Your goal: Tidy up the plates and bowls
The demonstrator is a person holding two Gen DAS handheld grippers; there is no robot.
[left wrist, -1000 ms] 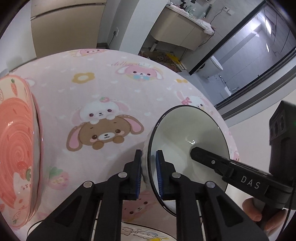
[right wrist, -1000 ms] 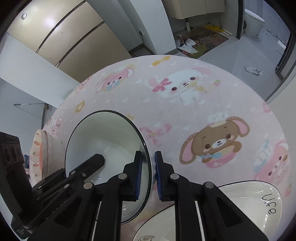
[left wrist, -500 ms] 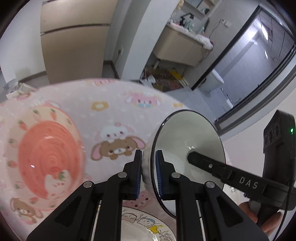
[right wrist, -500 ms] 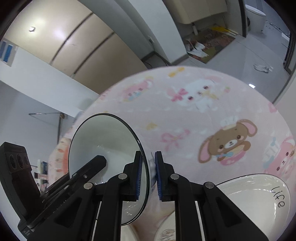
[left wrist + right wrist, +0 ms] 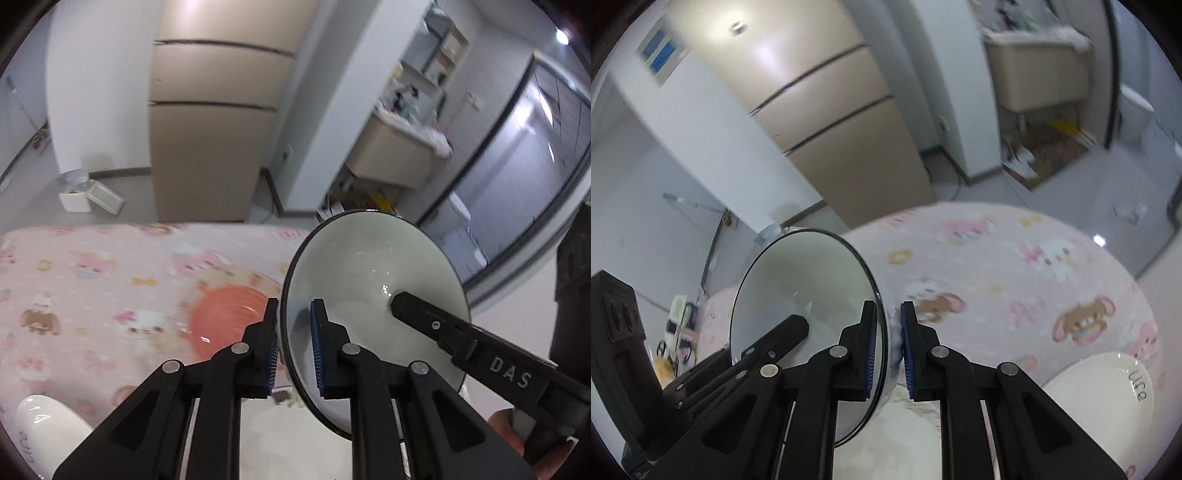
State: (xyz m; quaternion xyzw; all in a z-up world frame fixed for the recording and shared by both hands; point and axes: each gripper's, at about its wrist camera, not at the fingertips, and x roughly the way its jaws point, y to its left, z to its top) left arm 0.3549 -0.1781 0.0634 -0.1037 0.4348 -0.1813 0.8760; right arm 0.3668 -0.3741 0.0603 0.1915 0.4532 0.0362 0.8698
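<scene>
Pink cartoon-animal tablecloth (image 5: 92, 295) spread below, tan cabinet (image 5: 207, 140) and a bathroom doorway behind. Held in the air above the cloth, tilted nearly on edge: a white bowl with a thin black rim (image 5: 373, 280). Clamped on its near rim by the left gripper (image 5: 293, 347), one blue pad inside the bowl and one outside, jaws narrow on the wall. Gripped on the opposite rim by the right gripper (image 5: 888, 347) in the same manner, narrow, one pad on each face; seen from the left wrist as a black finger marked DAS reaching into the bowl. Just beyond the bowl, flat on the cloth, blurred: a pink strawberry-pattern plate (image 5: 229, 314). Near the lower edge, a white dish lettered "life" (image 5: 1108, 387). Directly under the grippers, a pale plate (image 5: 295, 435), its print too blurred to read.
</scene>
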